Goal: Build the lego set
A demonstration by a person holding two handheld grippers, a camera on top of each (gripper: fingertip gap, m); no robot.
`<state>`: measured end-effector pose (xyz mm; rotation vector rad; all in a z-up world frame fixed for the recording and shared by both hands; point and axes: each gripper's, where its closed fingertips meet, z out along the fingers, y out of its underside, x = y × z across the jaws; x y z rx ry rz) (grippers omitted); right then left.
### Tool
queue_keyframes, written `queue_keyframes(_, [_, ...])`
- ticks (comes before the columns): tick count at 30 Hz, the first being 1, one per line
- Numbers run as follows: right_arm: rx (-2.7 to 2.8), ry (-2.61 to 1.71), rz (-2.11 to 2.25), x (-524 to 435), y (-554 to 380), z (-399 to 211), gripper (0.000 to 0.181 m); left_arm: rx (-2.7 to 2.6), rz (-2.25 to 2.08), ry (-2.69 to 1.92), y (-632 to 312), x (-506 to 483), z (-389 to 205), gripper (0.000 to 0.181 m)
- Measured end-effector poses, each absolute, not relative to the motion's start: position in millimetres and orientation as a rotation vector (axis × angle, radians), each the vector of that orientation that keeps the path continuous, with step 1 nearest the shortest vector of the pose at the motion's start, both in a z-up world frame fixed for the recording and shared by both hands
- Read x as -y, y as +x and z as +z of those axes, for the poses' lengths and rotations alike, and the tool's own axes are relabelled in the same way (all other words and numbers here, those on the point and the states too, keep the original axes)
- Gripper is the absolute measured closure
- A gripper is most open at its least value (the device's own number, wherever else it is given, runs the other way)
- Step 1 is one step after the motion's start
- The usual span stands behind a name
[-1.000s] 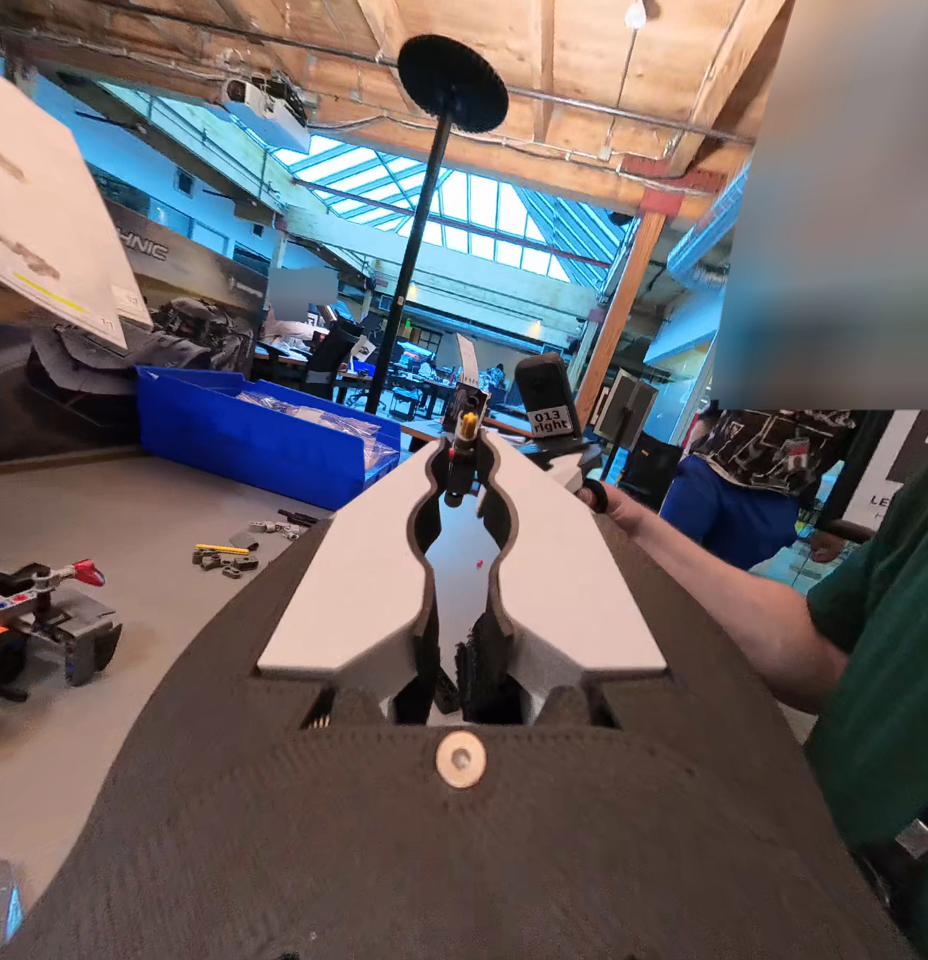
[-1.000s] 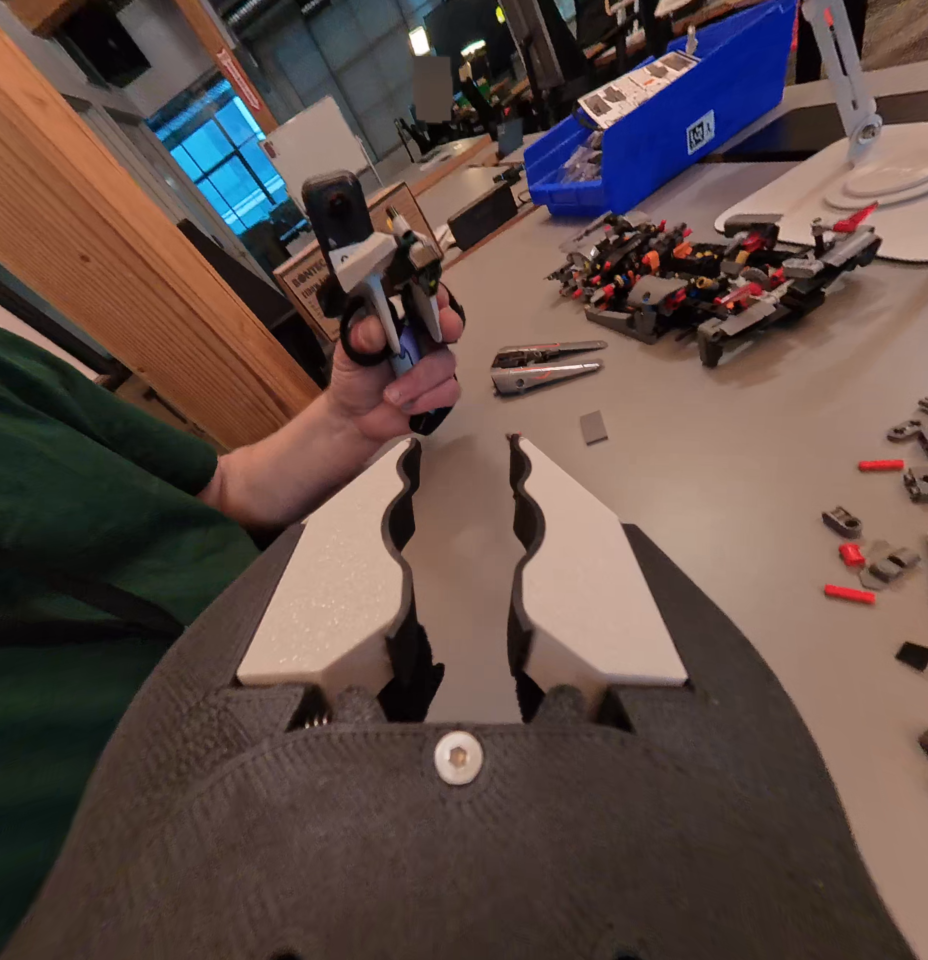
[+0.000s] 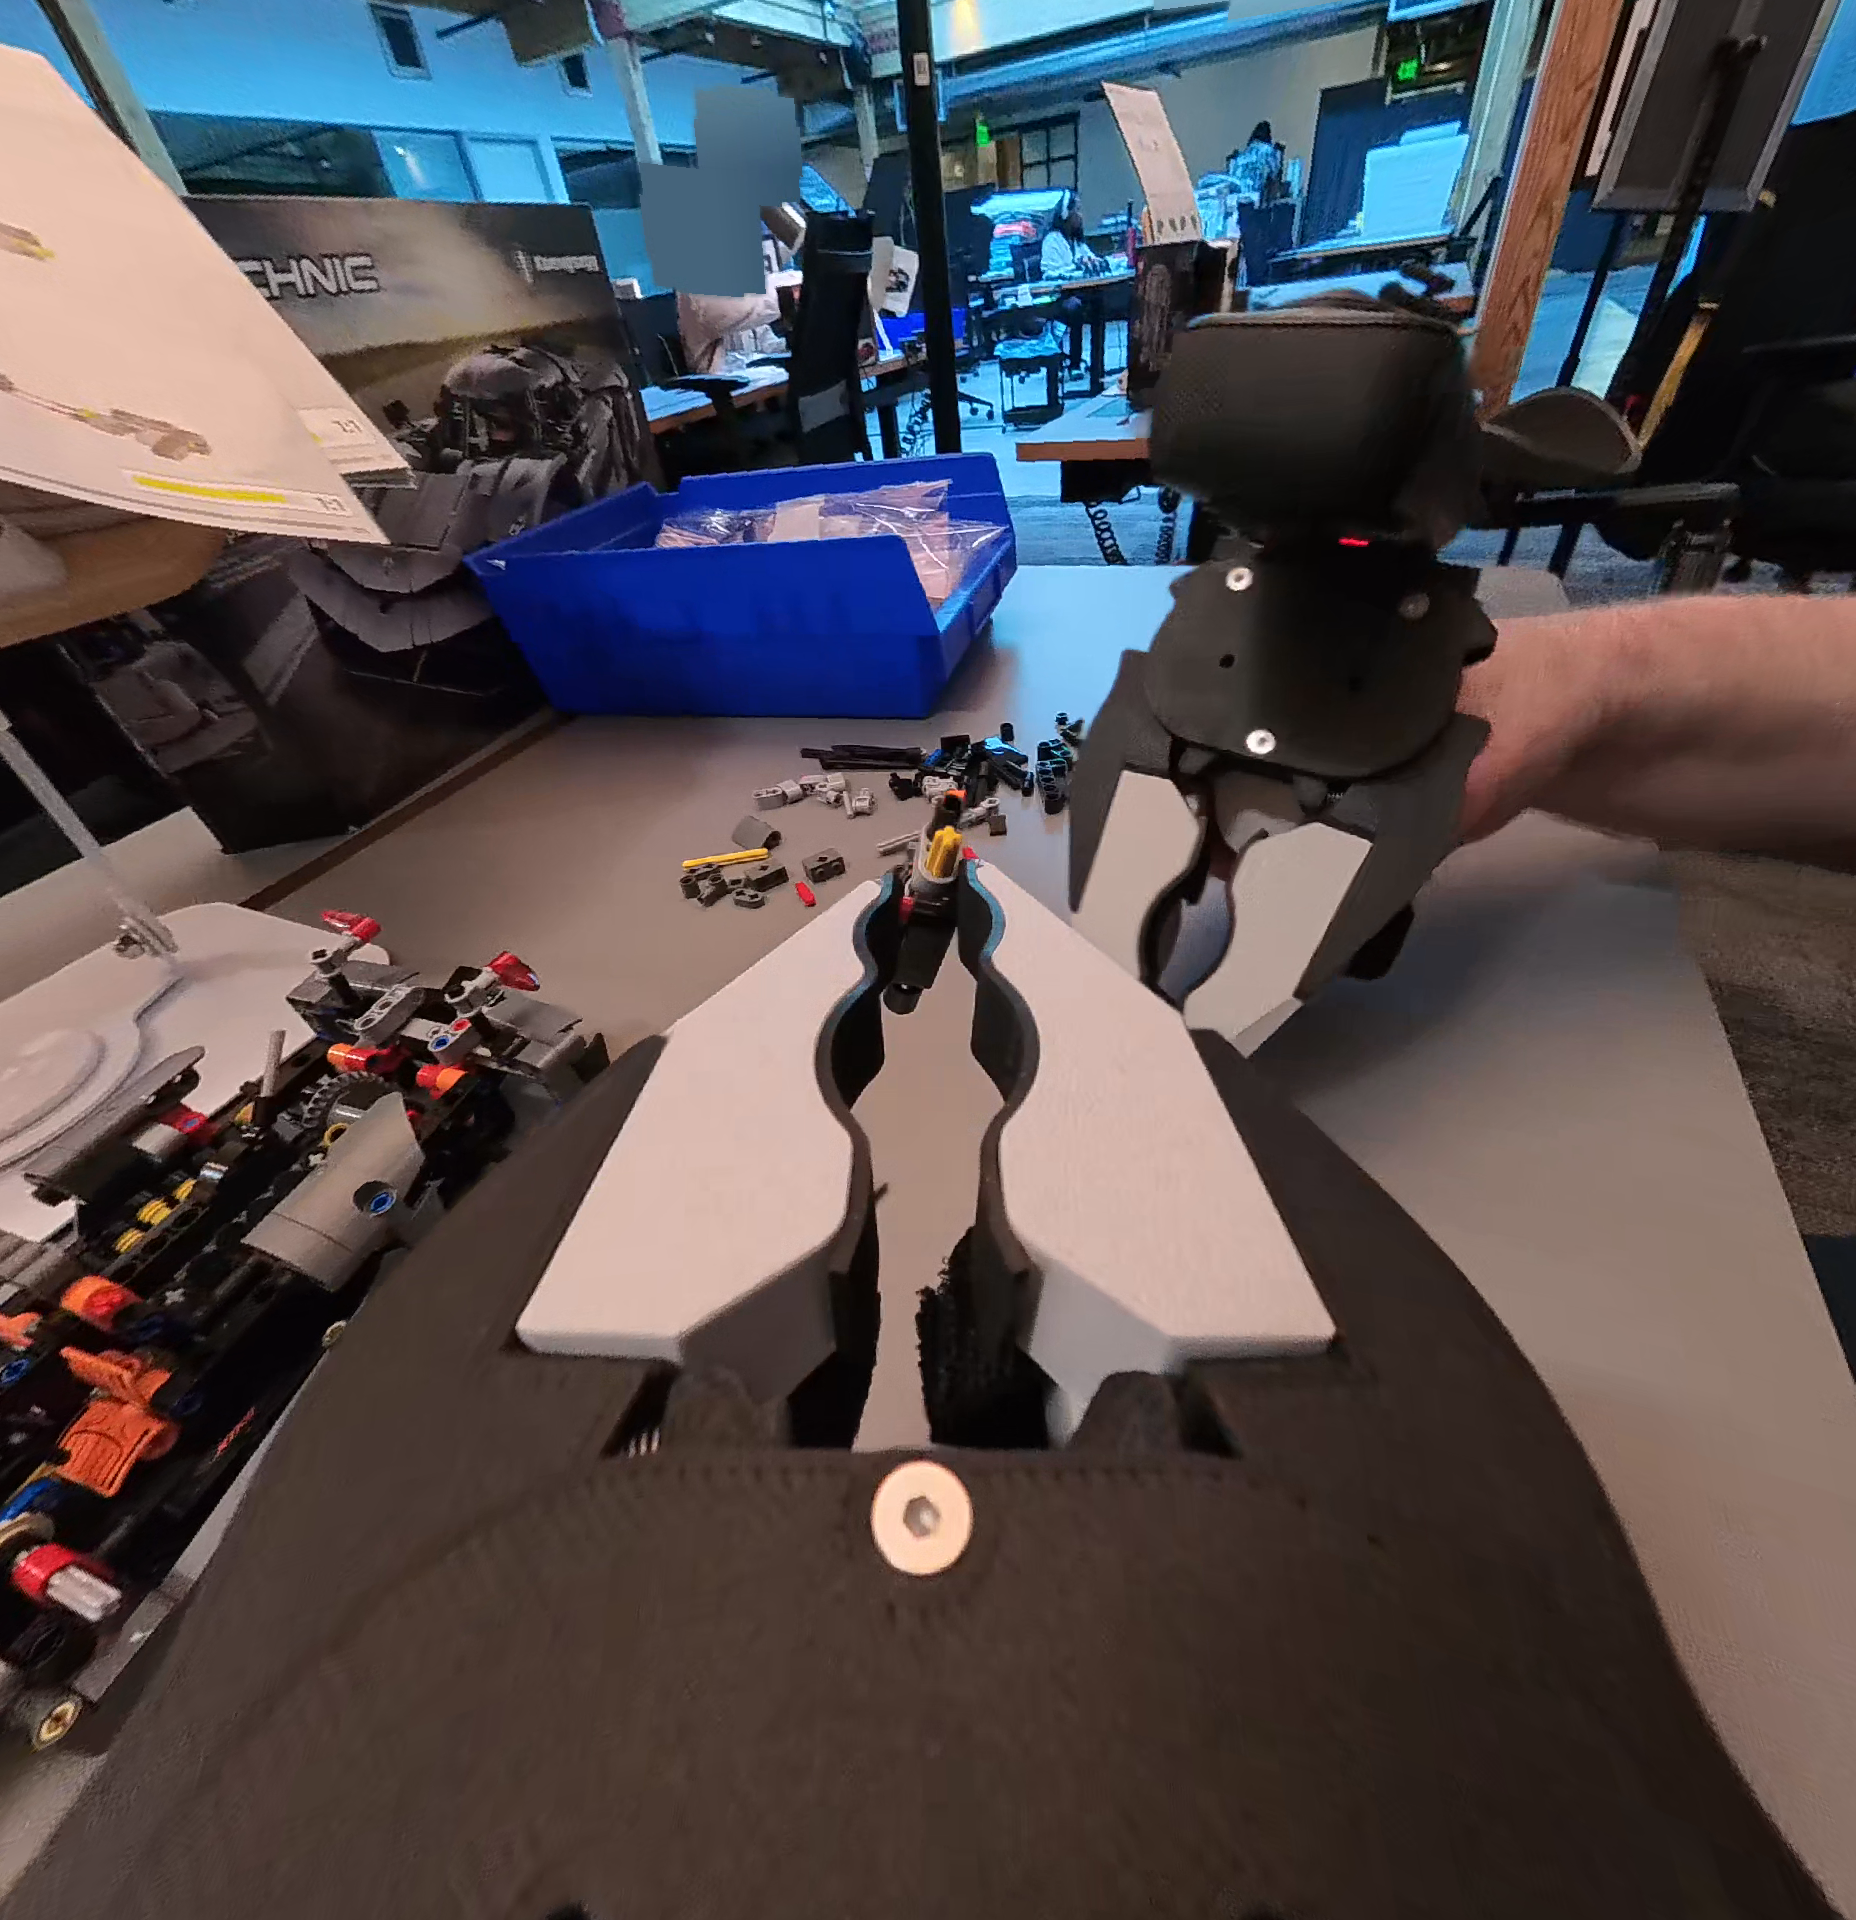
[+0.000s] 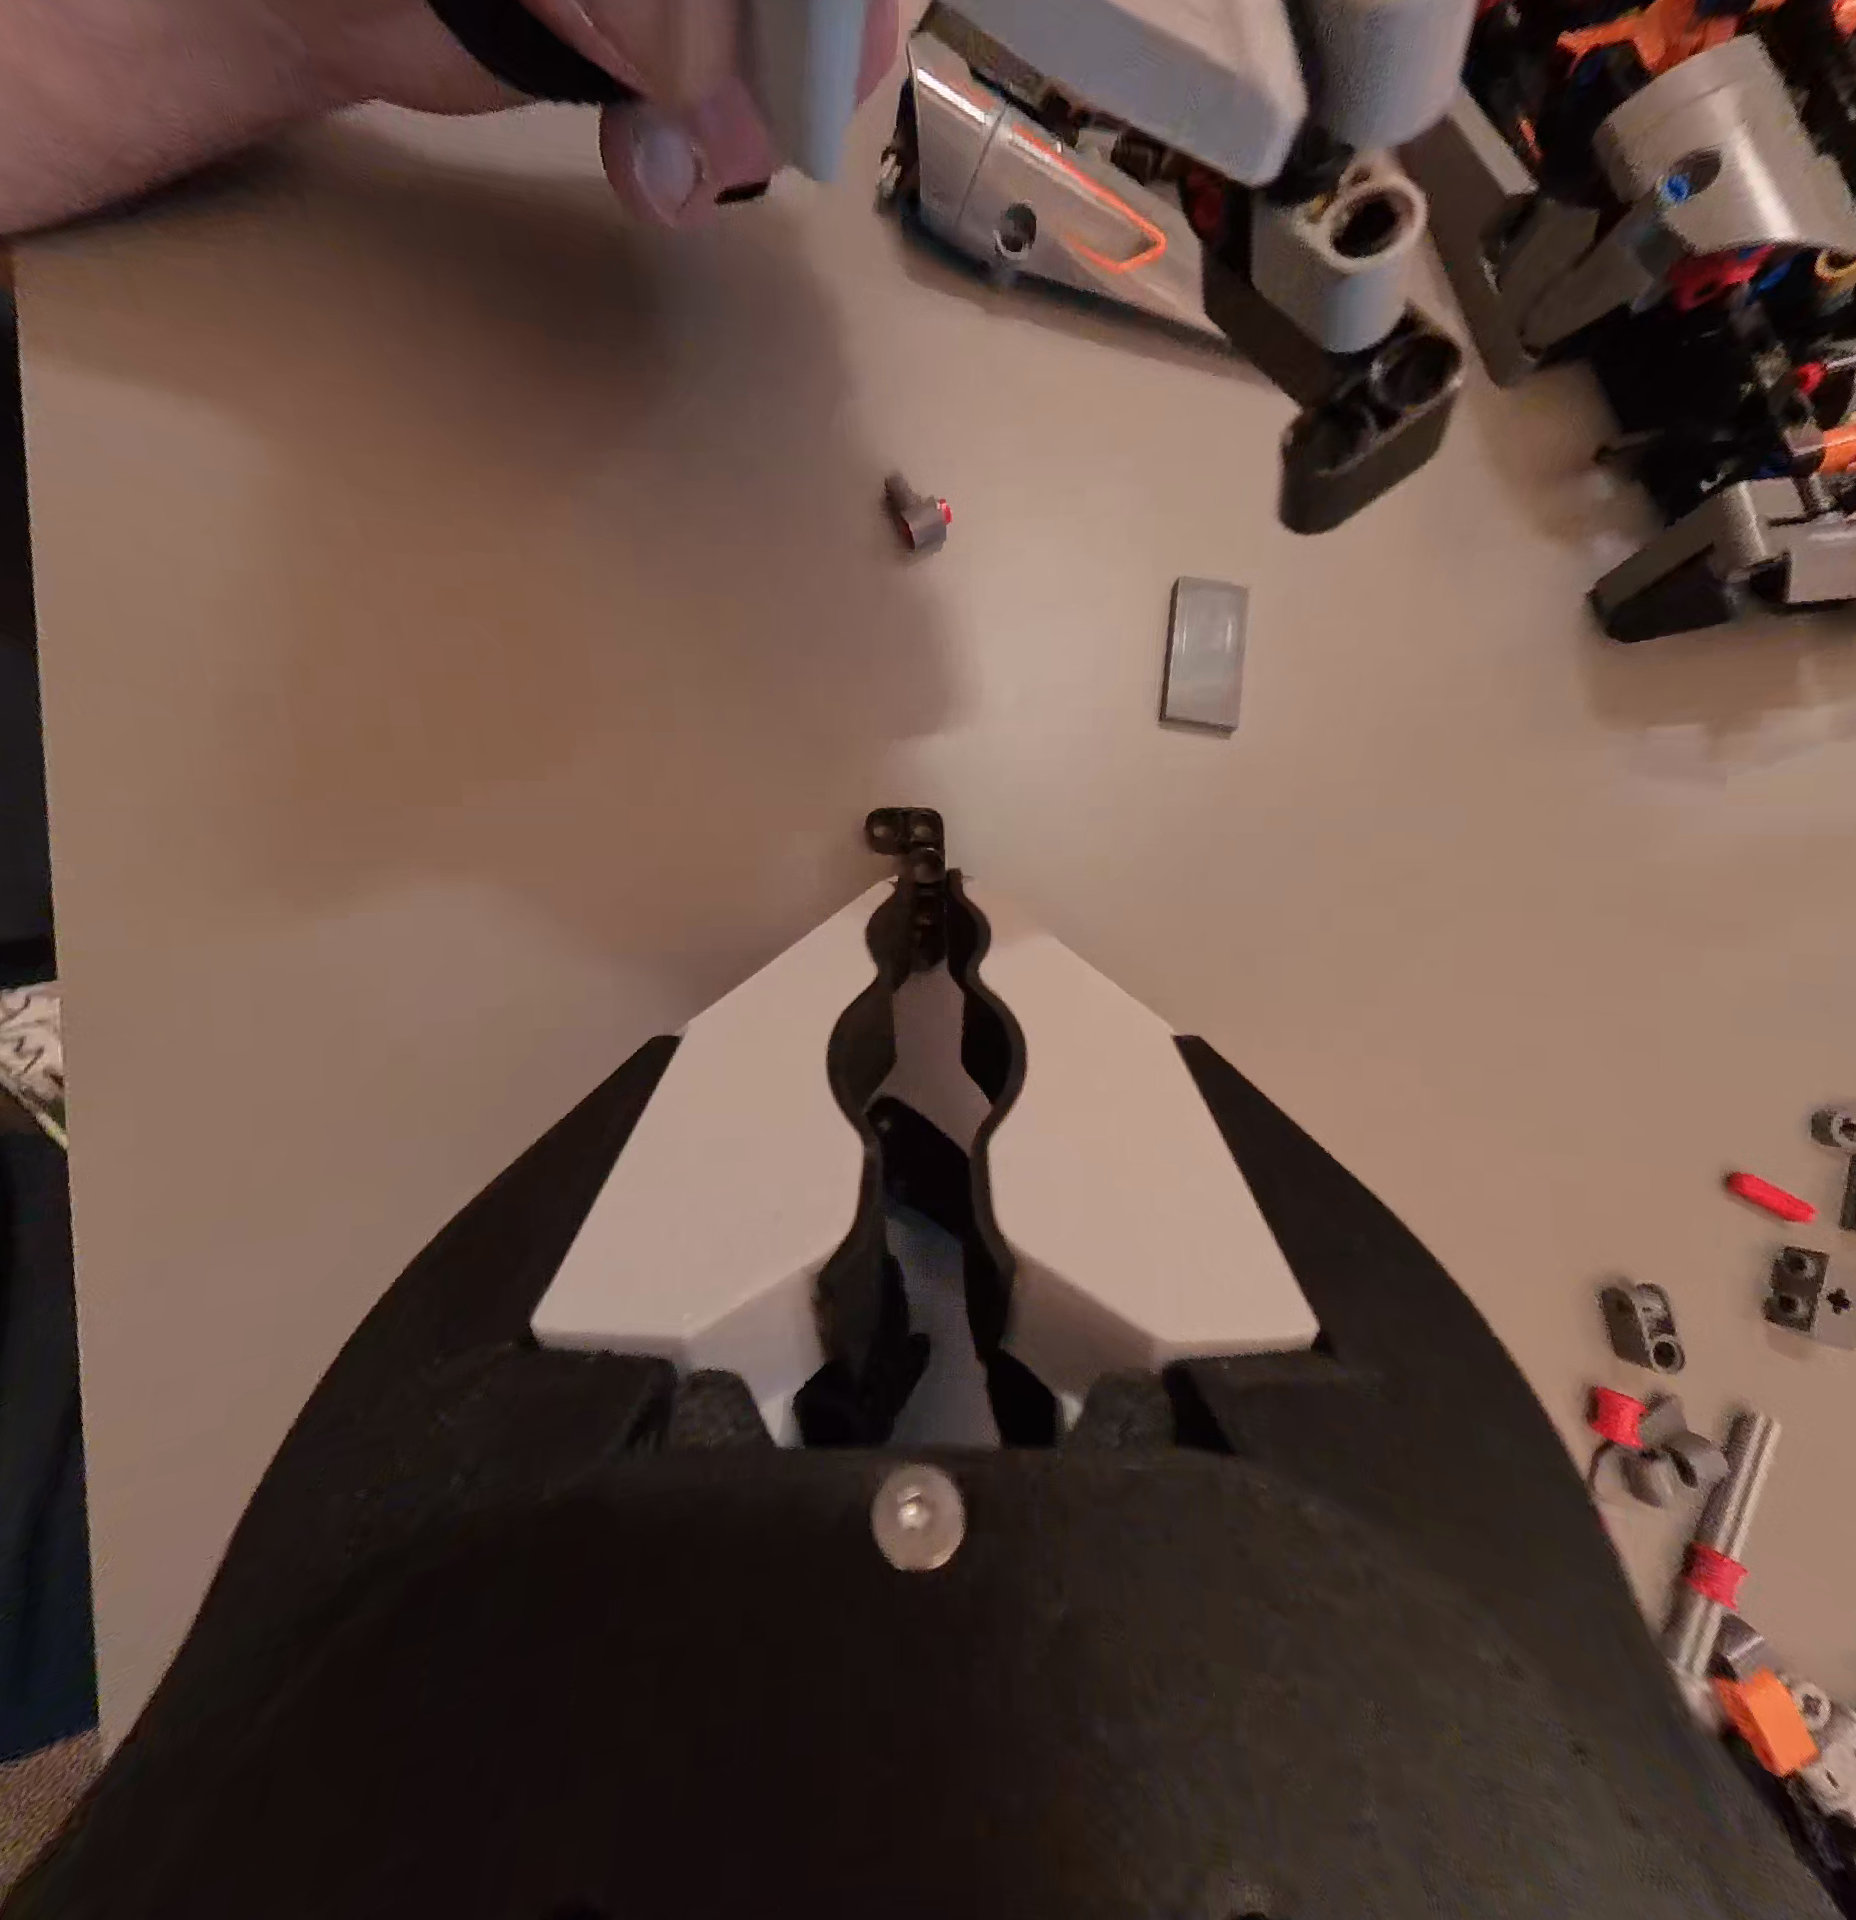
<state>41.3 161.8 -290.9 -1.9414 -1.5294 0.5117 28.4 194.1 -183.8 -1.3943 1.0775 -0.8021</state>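
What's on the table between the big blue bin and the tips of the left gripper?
In the left wrist view, loose Lego pieces lie scattered on the grey table between the blue bin and the left gripper, which holds a small assembly.

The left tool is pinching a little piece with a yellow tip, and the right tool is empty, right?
Not quite. The left tool does pinch a small piece with a yellow tip, but the right tool is not empty: the right wrist view shows it shut on a small black piece at its tips.
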Motion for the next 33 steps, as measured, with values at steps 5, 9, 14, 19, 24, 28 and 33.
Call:
queue_keyframes(5, [1.453, -2.048, 0.448, -156, 53, -290, 0.181, -1.056, -0.810, -1.402, 28, -195, -181, 0.173])
queue_keyframes(9, [1.383, -2.089, 0.493, -139, 58, -285, 0.173, -1.047, -0.795, -1.405, 25, -194, -181, 0.173])
queue_keyframes(14, [1.340, -2.054, 0.469, -130, 71, -275, 0.169, -1.026, -0.800, -1.416, 17, -195, -179, 0.173])
queue_keyframes(19, [1.329, -2.048, 0.412, -131, 66, -272, 0.165, -1.020, -0.799, -1.417, 18, -196, -179, 0.173])
queue_keyframes(24, [1.322, -2.097, 0.326, -140, 54, -293, 0.168, -1.016, -0.794, -1.416, 18, -196, -179, 0.173])
queue_keyframes(28, [1.329, -2.083, 0.328, -143, 53, -290, 0.176, -0.999, -0.797, -1.419, 17, -198, -178, 0.173])
queue_keyframes(33, [1.494, -2.012, 0.084, -145, 78, -266, 0.176, -0.982, -0.792, -1.421, 16, -199, -176, 0.173])
